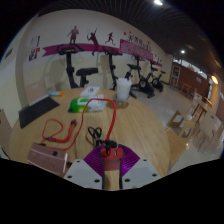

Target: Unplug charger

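My gripper [111, 155] is at the near edge of a wooden surface [140, 130]. Its two purple pads [98, 158] close in on a small dark and red charger plug [112, 152] held between the fingertips. A thin red cable [116, 122] runs from the plug straight ahead across the wood toward a white container [123, 89]. No socket or power strip shows at the plug.
Black-handled scissors [95, 132] lie just ahead and left of the fingers. A looped red cord [60, 127] and a pale box [45, 155] lie further left. A green mat [84, 101] with items lies beyond. Exercise bikes [75, 70] stand along the far wall.
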